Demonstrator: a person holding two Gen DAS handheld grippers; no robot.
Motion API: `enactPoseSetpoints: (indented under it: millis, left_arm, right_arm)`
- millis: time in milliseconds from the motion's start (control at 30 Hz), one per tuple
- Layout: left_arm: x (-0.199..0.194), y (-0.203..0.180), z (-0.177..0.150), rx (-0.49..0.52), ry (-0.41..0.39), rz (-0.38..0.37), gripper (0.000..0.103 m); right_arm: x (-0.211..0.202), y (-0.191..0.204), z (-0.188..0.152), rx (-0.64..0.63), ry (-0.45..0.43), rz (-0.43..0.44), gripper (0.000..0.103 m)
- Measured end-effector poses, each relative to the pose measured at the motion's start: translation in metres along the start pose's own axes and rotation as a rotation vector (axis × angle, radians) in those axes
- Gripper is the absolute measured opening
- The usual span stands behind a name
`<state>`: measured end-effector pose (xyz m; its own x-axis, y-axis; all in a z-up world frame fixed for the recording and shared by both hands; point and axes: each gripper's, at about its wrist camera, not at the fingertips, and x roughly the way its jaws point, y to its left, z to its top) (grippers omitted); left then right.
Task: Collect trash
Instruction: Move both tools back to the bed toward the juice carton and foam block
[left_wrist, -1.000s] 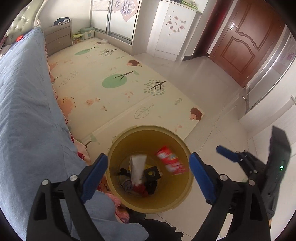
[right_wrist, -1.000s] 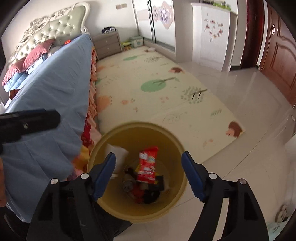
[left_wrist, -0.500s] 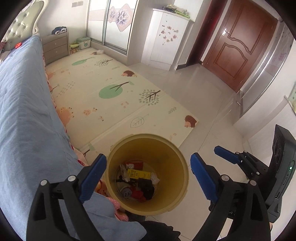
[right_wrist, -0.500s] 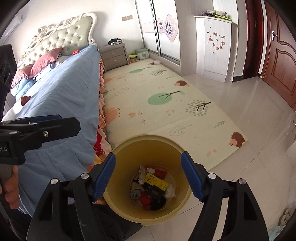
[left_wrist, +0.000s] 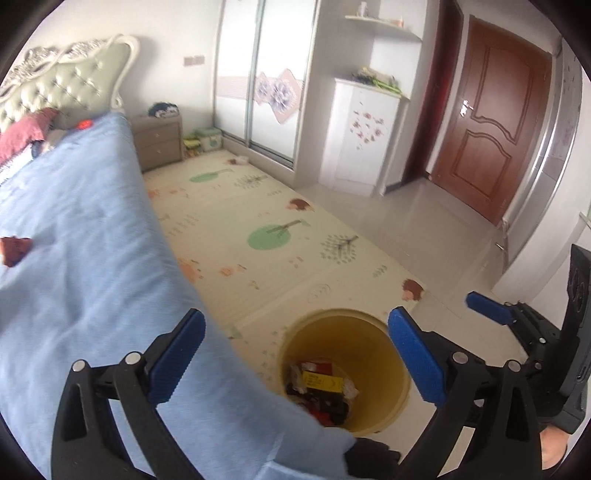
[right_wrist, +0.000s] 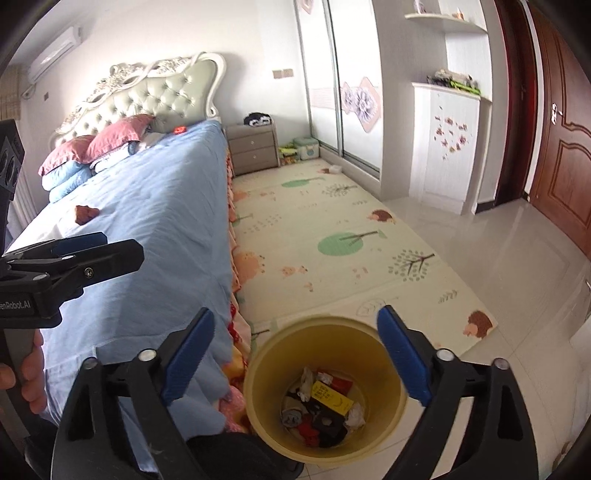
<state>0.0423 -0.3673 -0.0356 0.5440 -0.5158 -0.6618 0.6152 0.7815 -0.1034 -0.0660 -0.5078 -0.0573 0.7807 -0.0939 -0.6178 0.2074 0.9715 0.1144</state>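
My left gripper (left_wrist: 295, 354) is opening, its blue pads spread wide with nothing between them and nothing touching them. My right gripper (right_wrist: 295, 354) is likewise opening, jaws wide apart and empty. Both hang above the yellow bin (right_wrist: 258, 373), which stands on the tiled floor (right_wrist: 498, 236) at the foot corner of the bed (right_wrist: 147, 229), just beside the play mat (right_wrist: 332, 258). The trash (right_wrist: 325, 410) lies at the bottom of the bin: a yellow label, a red wrapper, crumpled white paper and dark scraps. A brown scrap (right_wrist: 85, 213) rests on the blue bedspread, well apart from the bin.

Compared with a second ago: the white paper and the red packet, then falling in mid-air inside the bin, now lie settled on the pile. Both sets of jaws stand wider. Both views sit higher and are tilted up, so the bin appears smaller and lower in frame, and the headboard (left_wrist: 62, 88) and pillows (right_wrist: 96, 144) have come into sight.
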Motion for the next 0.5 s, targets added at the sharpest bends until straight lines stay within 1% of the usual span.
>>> enactPoseSetpoints:
  millis: [200,300,400,500]
  left_arm:
    - [-0.044,0.043,-0.007,-0.026,-0.084,0.111,0.099]
    - [-0.066,0.069,-0.014,-0.058,-0.126,0.178,0.099]
    - [-0.088,0.099,-0.021,-0.088,-0.174,0.269,0.099]
    - [-0.111,0.137,-0.030,-0.121,-0.216,0.393,0.099]
  right_arm:
    - [-0.005,0.045,0.013,-0.058,-0.062,0.072,0.095]
    - [-0.005,0.071,0.019,-0.085,-0.091,0.077,0.095]
    - [-0.002,0.098,0.025,-0.109,-0.101,0.112,0.095]
    - [-0.002,0.131,0.033,-0.120,-0.124,0.179,0.095]
